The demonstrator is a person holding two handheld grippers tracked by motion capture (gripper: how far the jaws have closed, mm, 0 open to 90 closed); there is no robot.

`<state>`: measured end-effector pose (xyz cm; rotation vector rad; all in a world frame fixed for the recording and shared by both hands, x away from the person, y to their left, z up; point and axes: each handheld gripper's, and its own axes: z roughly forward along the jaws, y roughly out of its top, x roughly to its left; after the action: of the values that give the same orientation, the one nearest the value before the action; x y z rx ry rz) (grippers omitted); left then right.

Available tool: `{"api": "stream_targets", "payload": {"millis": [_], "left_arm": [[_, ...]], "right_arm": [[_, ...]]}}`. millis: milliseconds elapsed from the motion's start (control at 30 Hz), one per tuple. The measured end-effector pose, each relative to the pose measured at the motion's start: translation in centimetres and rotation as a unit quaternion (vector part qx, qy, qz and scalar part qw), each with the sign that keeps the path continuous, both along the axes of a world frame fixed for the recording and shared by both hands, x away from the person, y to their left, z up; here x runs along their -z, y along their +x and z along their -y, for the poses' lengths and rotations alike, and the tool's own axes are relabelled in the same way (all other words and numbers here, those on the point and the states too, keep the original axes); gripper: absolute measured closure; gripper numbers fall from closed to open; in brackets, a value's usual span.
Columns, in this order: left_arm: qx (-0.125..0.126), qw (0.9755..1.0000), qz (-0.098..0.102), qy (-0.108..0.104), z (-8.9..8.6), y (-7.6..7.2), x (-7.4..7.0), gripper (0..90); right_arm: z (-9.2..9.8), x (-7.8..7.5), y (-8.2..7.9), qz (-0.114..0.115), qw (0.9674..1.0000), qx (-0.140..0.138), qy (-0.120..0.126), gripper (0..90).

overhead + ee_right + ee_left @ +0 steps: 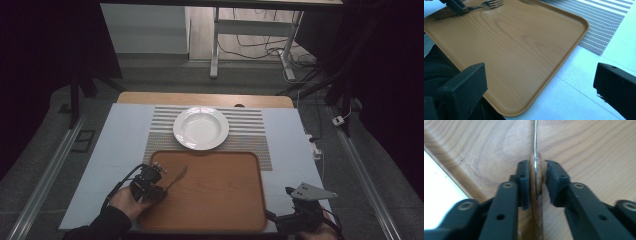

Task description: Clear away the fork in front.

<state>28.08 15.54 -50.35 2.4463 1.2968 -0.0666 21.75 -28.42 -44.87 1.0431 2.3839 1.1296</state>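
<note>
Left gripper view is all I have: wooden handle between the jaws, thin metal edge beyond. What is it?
Observer: A fork; the right gripper view shows its tines over the tray's far corner.
Operator: Anything else on the tray?
Observer: No. A white plate sits beyond it on a striped placemat.
Operator: Where's the right gripper?
Observer: The right gripper is off the tray's right edge, over the white table cover, jaws wide apart, holding nothing.
Operator: Is my grip closed?
Observer: The left gripper has one pad on the handle; a slim gap shows at the other.
</note>
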Motion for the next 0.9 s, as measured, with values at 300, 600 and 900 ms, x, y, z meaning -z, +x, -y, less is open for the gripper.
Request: {"api": "stream_targets", "payload": {"millis": [300,600,900], "left_arm": [[0.012,0.9971,0.038,-0.064,-0.9,1.7,-1.9,86.3],[0.033,0.9954,0.059,-0.068,-0.1,3.6,-2.4,89.1],[0.030,0.9952,0.046,-0.081,0.5,5.9,-1.2,89.0]], "right_arm": [[-0.2,0.1,0.1,-0.007,0.9999,-0.004,-0.011,0.0],[-0.4,0.2,0.3,-0.016,0.9996,-0.006,-0.022,0.0],[-0.6,0.3,0.3,-0.019,0.9993,-0.010,-0.029,0.0]]}}
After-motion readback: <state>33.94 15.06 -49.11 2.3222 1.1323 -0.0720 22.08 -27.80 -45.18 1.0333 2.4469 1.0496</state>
